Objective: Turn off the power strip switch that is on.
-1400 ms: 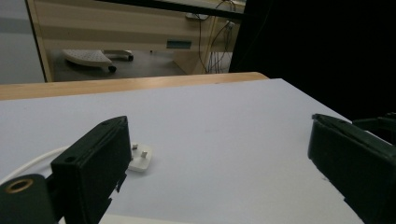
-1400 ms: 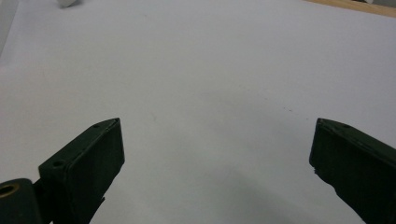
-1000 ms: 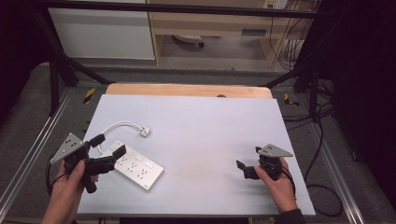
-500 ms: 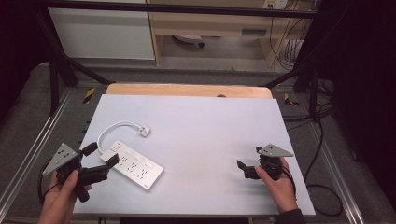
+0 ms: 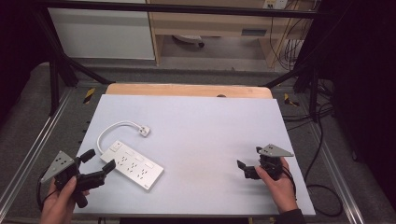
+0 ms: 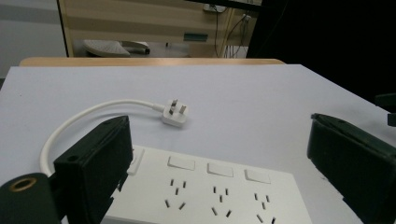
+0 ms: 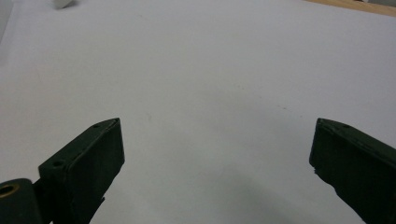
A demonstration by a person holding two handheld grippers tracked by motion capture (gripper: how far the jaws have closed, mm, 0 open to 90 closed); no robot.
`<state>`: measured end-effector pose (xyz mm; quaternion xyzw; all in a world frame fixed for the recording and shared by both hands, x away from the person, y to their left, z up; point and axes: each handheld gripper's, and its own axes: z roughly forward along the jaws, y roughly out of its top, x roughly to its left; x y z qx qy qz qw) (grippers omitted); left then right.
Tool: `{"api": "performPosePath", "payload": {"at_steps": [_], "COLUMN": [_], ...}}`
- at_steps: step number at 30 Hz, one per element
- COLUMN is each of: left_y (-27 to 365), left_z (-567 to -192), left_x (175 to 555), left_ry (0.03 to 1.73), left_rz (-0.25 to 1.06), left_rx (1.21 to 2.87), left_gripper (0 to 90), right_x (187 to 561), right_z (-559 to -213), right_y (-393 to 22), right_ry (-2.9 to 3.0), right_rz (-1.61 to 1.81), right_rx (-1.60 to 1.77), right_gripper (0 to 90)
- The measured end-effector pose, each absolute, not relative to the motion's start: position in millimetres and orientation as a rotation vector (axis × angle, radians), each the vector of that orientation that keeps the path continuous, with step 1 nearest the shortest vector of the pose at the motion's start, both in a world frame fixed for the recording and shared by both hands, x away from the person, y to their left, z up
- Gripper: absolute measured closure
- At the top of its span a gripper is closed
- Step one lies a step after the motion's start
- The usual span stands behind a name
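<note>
Two black two-jaw grippers, both spread wide, empty; left gripper (image 5: 97, 164) just beside near-left end of white rectangular plastic power strip (image 5: 133, 164) lying flat on pale grey table (image 5: 210, 130); right gripper (image 5: 248, 163) well apart; risk: off-centre pinch could skid strip, short white cord (image 5: 112, 129) dragging plug (image 5: 144, 131).

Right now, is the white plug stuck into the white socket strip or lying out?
Out. The white three-pin plug lies loose on the table, pins showing, apart from the white rectangular socket strip; its sockets hold nothing.
</note>
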<state>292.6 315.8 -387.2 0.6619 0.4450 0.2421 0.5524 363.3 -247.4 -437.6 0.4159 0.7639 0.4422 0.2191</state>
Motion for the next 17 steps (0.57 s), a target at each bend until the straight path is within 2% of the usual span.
{"api": "performPosePath", "payload": {"at_steps": [17], "left_y": [299.0], "left_z": [-416.7], "left_x": [293.8], "left_ry": [1.056], "left_rz": [0.515], "left_rx": [1.700], "left_gripper": [7.2], "right_x": [372.4], "right_z": [-457.7], "right_y": [-243.4], "right_ry": [2.225], "right_rz": [1.050], "right_rx": [1.234], "right_gripper": [2.8]}}
